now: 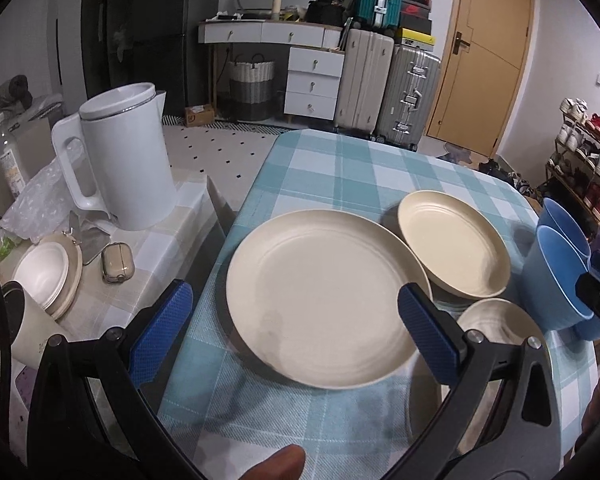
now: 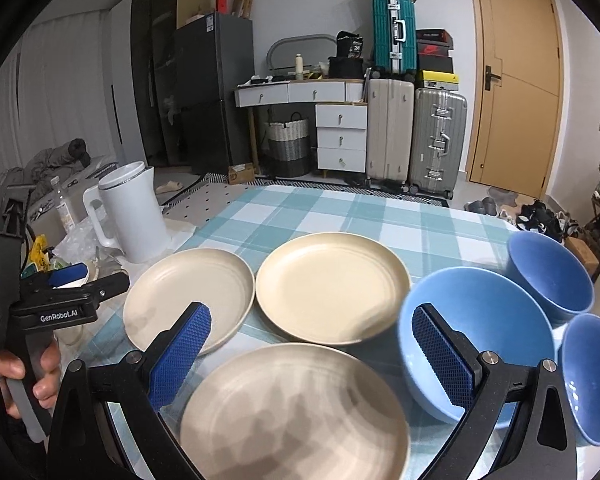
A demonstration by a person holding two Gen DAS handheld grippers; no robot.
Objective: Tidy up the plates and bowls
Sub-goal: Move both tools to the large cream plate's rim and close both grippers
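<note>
While both hover above plates (image 2: 328,286), left gripper (image 1: 296,330) gapes wide; right gripper (image 2: 312,354) likewise.

3 cream plates: left (image 2: 188,300), middle (image 2: 332,286), near (image 2: 296,412). 3 blue bowls: big (image 2: 476,340), far (image 2: 550,276), right-edge (image 2: 592,376). 1 white kettle (image 2: 132,212). 2 grippers, left (image 2: 86,286), right (image 2: 312,356). 3 suitcases: teal (image 2: 394,34), beige (image 2: 390,136), silver (image 2: 440,142).

A white kettle (image 1: 120,156) stands on a side table beside an earbud case (image 1: 117,263); suitcases (image 2: 416,136) line the wall near a wooden door (image 2: 516,80).
</note>
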